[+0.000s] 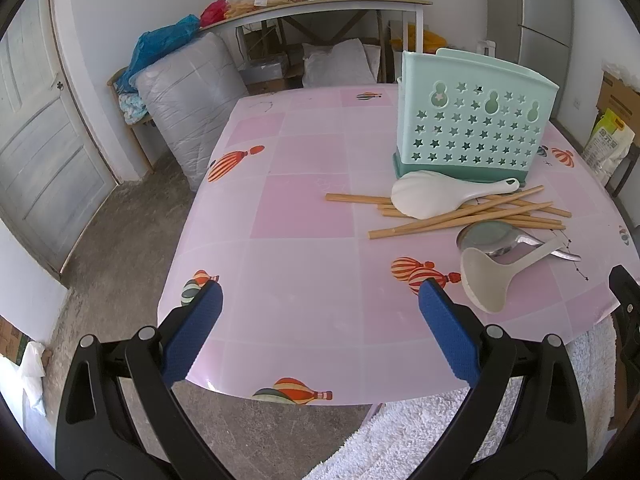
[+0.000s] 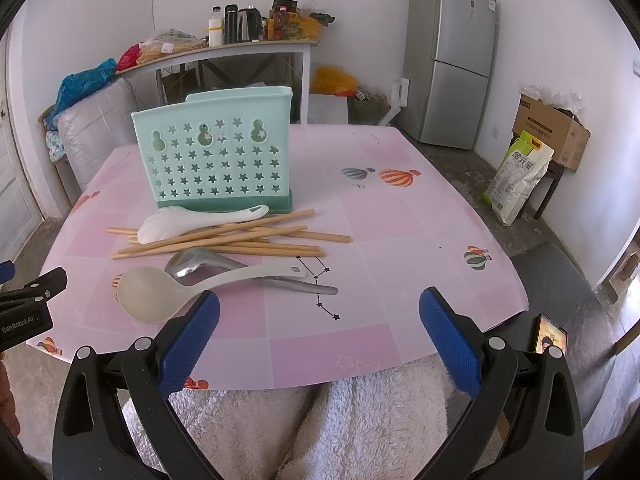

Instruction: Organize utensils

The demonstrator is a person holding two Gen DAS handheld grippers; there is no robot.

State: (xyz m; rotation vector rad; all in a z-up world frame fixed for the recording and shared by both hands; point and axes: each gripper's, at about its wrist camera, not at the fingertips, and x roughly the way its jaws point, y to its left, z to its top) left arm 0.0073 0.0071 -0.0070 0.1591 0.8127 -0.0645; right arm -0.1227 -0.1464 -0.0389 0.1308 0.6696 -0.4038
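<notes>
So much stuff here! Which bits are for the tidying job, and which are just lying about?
For the job:
mint holder
wooden chopsticks
white rice paddle
metal spoon
beige ladle

Just lying about:
fridge
cardboard box
rice bag
kettle

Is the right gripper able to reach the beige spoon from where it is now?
Probably yes. The right gripper is open and empty, and the beige spoon lies nearest the table edge, on top of the metal spoon, with nothing over it.

Holder (image 2: 216, 152) interior hidden; metal spoon (image 2: 192, 262) partly covered.
</notes>
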